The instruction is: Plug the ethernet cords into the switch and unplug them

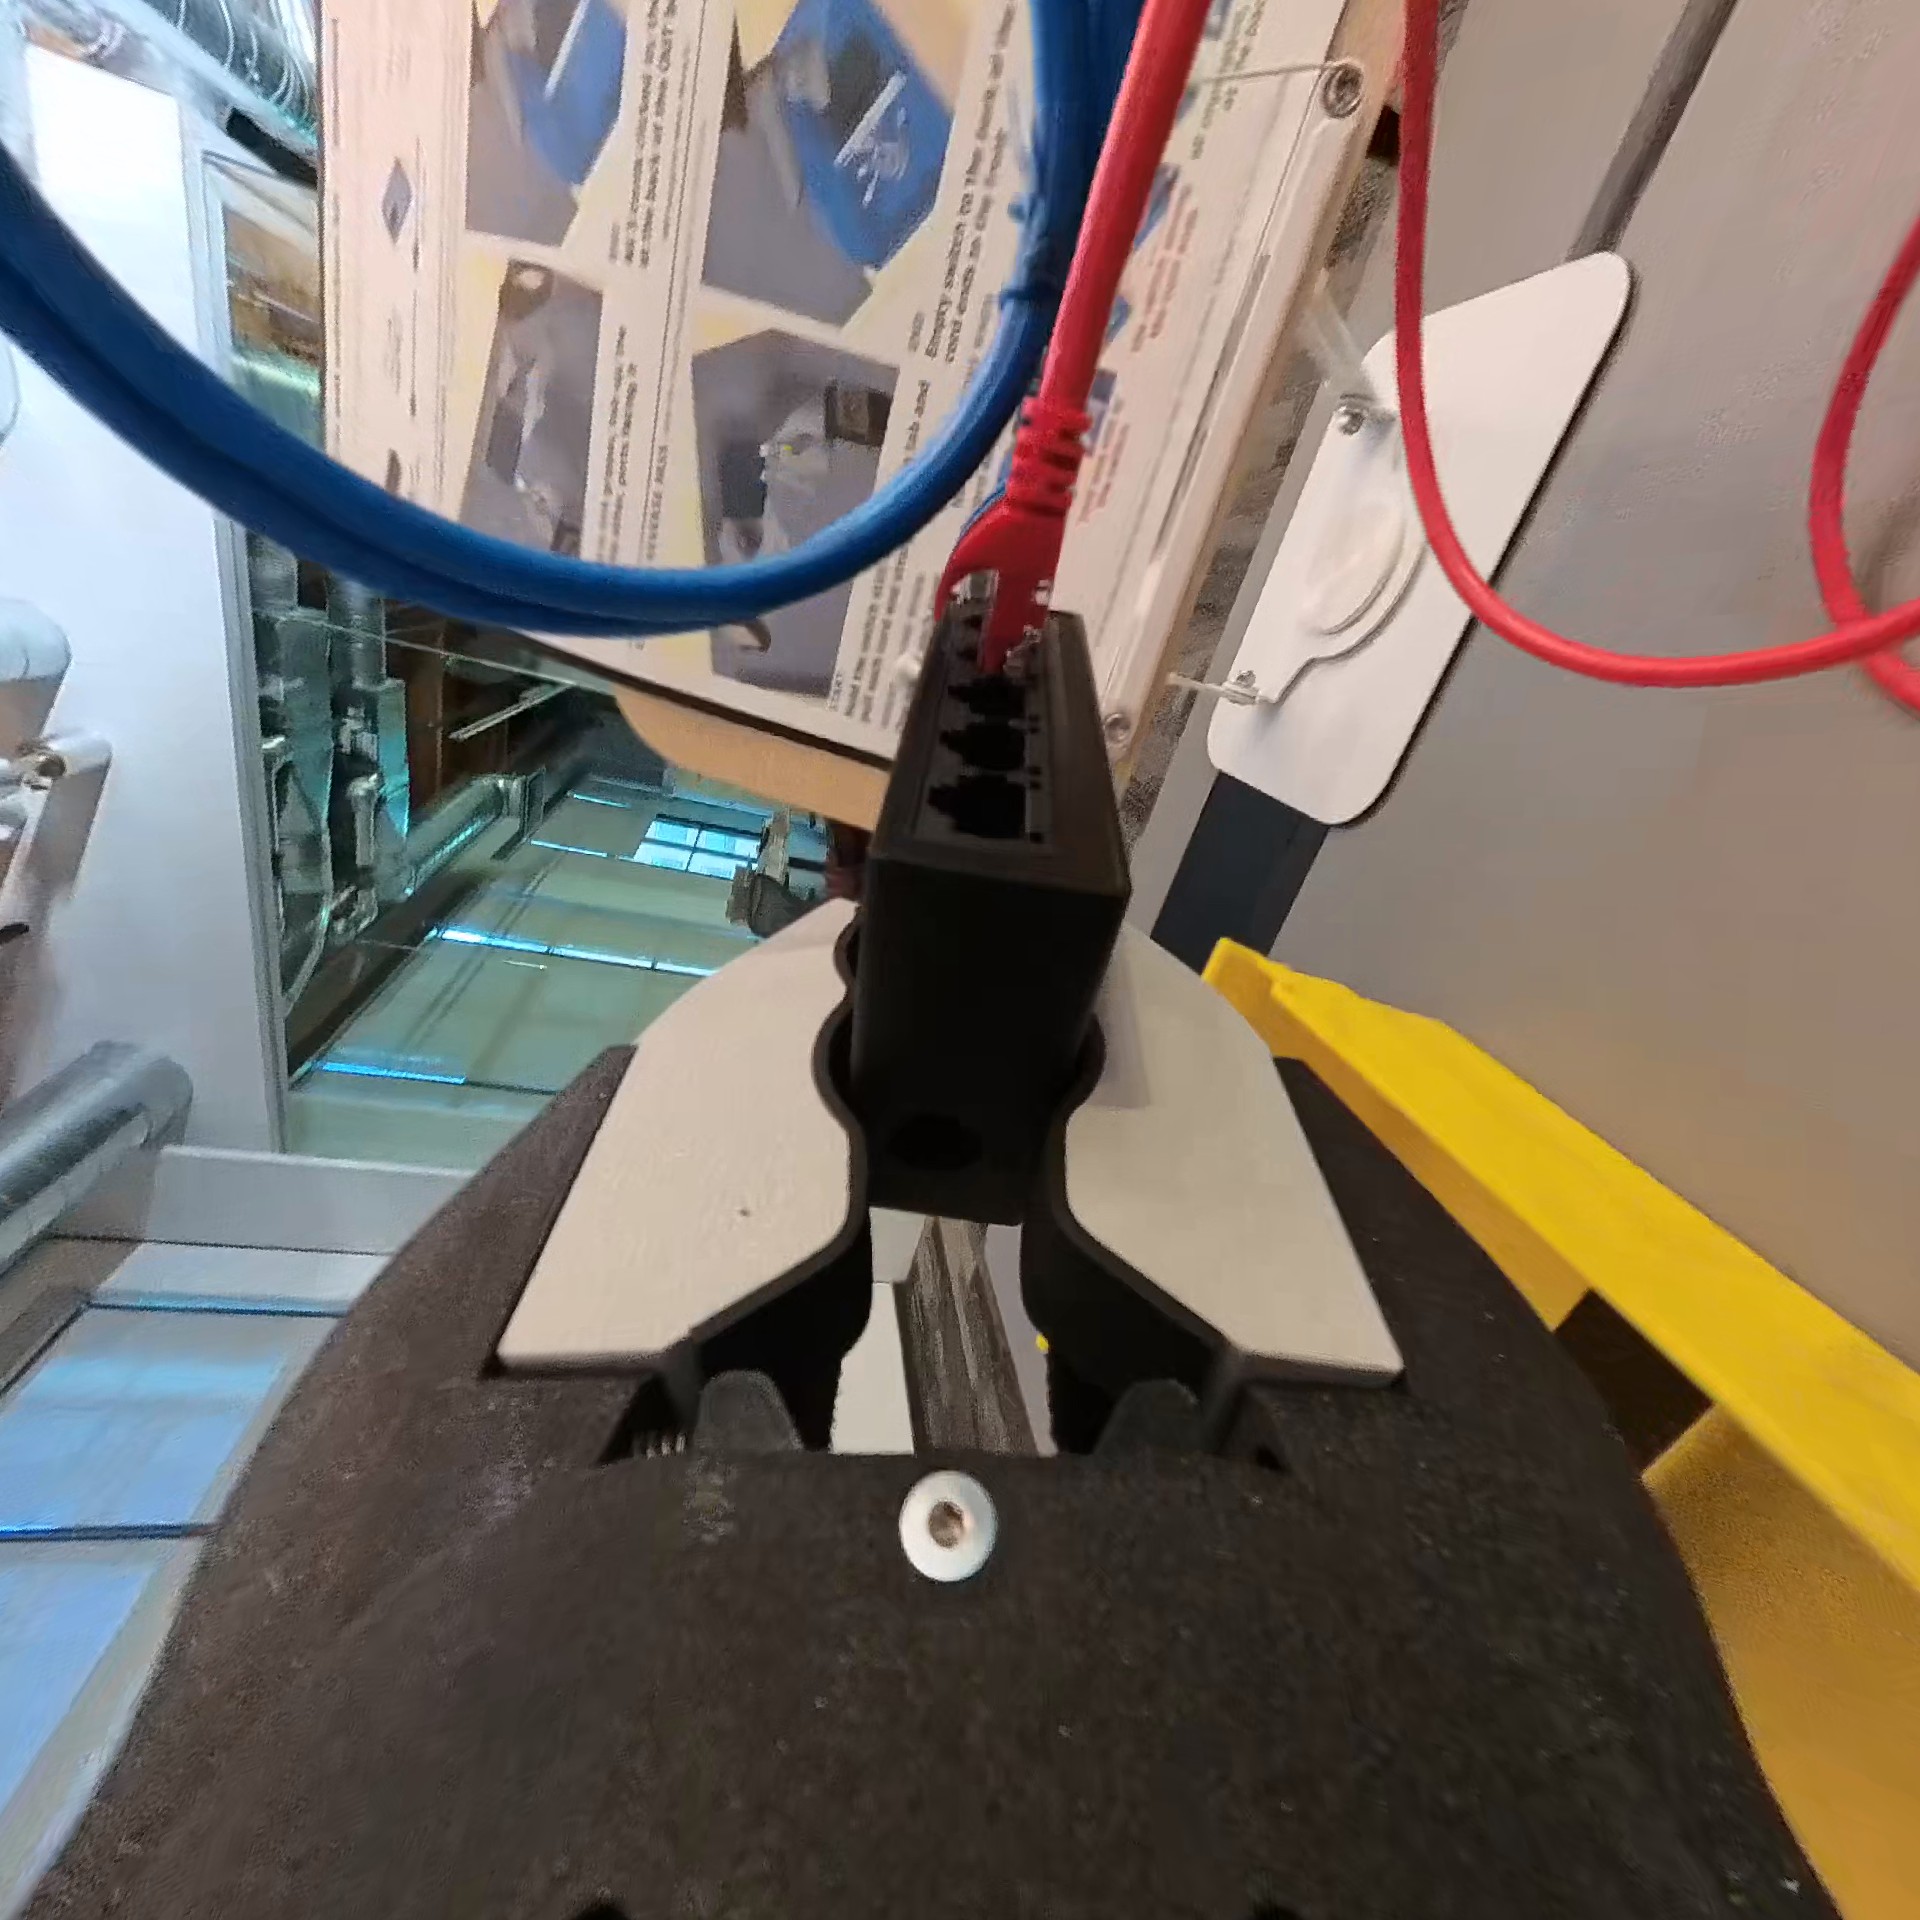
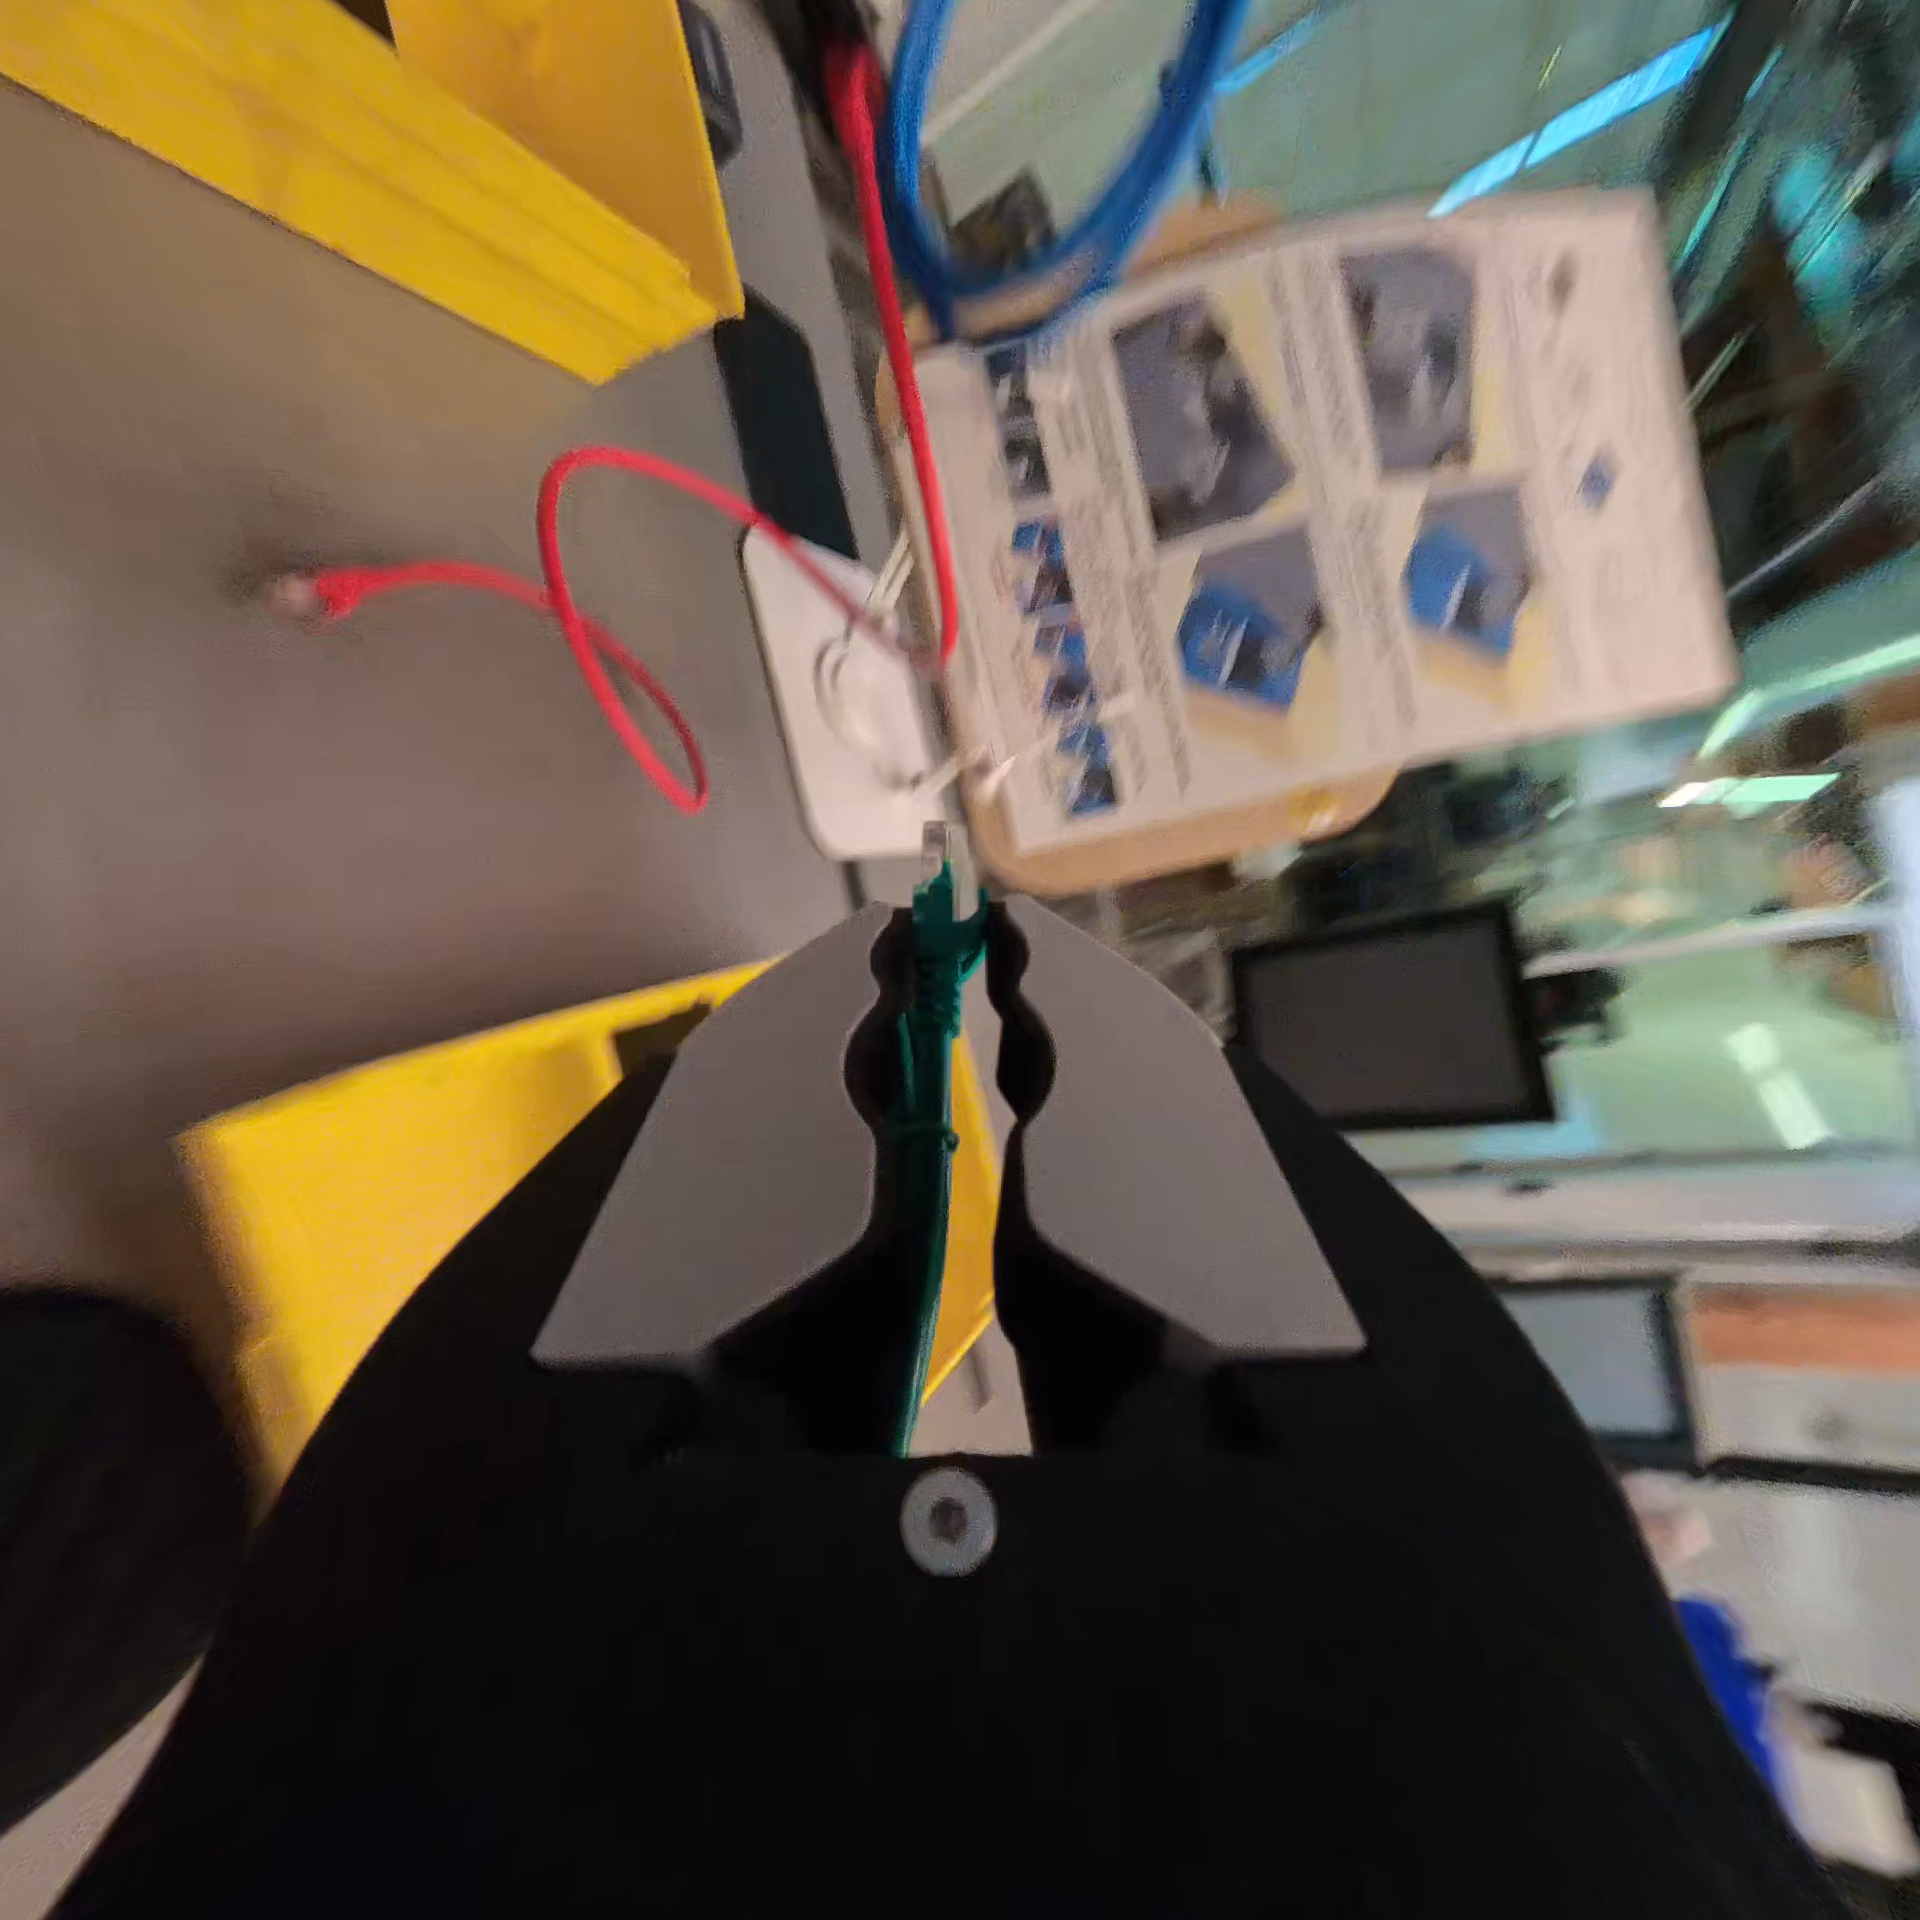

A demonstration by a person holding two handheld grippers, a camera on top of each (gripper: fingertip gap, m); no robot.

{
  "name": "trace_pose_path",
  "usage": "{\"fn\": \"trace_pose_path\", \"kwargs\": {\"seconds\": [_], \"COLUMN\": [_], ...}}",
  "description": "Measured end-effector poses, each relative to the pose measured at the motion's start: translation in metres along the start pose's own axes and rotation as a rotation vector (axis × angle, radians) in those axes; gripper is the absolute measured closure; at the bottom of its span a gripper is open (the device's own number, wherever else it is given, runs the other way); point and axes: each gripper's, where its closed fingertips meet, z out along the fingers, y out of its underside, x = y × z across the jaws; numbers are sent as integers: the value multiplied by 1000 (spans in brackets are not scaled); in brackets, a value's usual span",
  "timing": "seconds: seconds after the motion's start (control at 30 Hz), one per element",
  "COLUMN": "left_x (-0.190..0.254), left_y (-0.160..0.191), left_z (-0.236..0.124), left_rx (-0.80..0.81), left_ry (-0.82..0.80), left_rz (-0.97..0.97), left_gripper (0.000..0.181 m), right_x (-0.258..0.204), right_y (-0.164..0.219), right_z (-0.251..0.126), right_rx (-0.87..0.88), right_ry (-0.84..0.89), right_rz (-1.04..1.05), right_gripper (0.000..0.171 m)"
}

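In the left wrist view my left gripper is shut on a black ethernet switch and holds it in the air, ports facing up. A red cord is plugged into a far port by its red connector. Blue cords loop across behind it. In the right wrist view my right gripper is shut on a green ethernet cord; its clear plug sticks out past the fingertips. The red cord lies looped on the grey table, its free end loose.
Yellow bins stand on the table. A printed instruction sheet on a board stands upright beside a white plate. A dark monitor sits in the blurred background. Tip to tip, the grippers are about 30 centimetres apart.
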Motion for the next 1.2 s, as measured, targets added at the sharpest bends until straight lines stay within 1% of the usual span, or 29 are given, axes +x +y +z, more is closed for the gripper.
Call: {"fn": "trace_pose_path", "kwargs": {"seconds": [0.07,0.17,0.3,0.47,0.57,0.6,0.67,0.77,0.8,0.9,0.97,1.03,1.07,1.13,1.2], "left_x": [-3,0,4,0,-1,-1,1,7,8,11,13,13,13,12,10], "left_y": [1,-5,-17,-18,-18,-19,-19,-19,-20,-22,-23,-23,-23,-23,-24], "left_z": [-2,-4,-8,-12,-14,-14,-13,-10,-10,-9,-9,-8,-8,-9,-10], "left_rx": [-2,10,46,40,41,43,43,34,33,41,45,45,44,46,50], "left_ry": [0,5,6,-11,-16,-17,-8,2,6,10,15,12,12,8,3], "left_rz": [-8,3,8,18,26,29,35,53,58,66,68,73,75,75,74], "left_gripper": [150,150,150,150,150,150,150,150,150,150,150,150,150,150,150], "right_x": [-1,-12,-46,-95,-99,-97,-90,-103,-103,-106,-108,-105,-100,-80,-57], "right_y": [30,52,80,113,129,133,159,190,191,167,167,170,170,170,161], "right_z": [-12,-10,19,56,71,73,80,83,85,91,95,95,93,88,78], "right_rx": [-37,18,41,13,-27,-35,-127,-256,-258,-118,-143,-162,-151,-114,-40], "right_ry": [-64,-205,-474,-779,-788,-765,-650,-648,-645,-666,-663,-648,-629,-526,-420], "right_rz": [119,276,445,660,743,748,693,689,689,618,574,581,596,593,573], "right_gripper": [156,155,156,156,155,155,156,155,155,152,146,145,140,133,131]}}
